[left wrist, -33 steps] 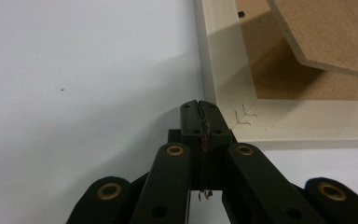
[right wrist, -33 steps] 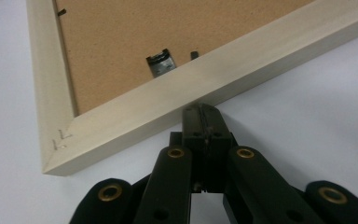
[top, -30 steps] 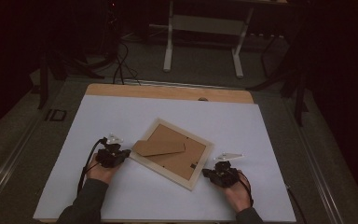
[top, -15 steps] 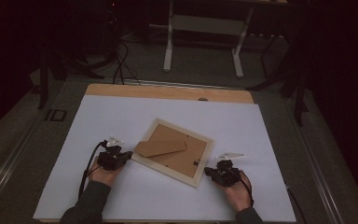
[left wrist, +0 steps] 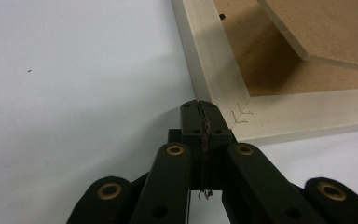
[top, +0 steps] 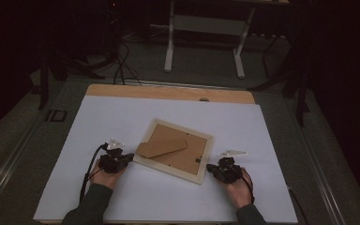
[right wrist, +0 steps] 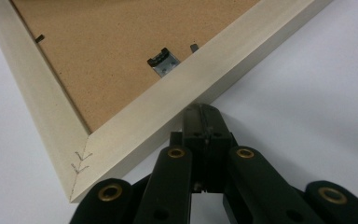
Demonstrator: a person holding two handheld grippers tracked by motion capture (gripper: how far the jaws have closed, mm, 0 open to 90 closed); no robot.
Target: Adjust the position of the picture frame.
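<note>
Jaws closed beside pale wooden picture frame [top: 174,151], face down, brown backing, stand [top: 161,147] raised

Frame [top: 174,151]: pale wood pic frame, lying face down on the white table [top: 122,117], back up. Rotated approx. diagonal to the table edges, one corner toward the near edge, another toward the far edge. Sits about mid-table, nearer the near edge than the far one. Brown fibreboard backing [right wrist: 112,51] fills the inside. Stand [top: 161,146], same brown board, lies across the backing w/ its pointed end toward the table's left edge; in the left gripper view it's lifted a bit off the backing. Small metal hanger [right wrist: 164,60] on backing by one rail. Mitre joints at corners show staples [right wrist: 80,162]. Small black tabs along the inner edge.
</note>
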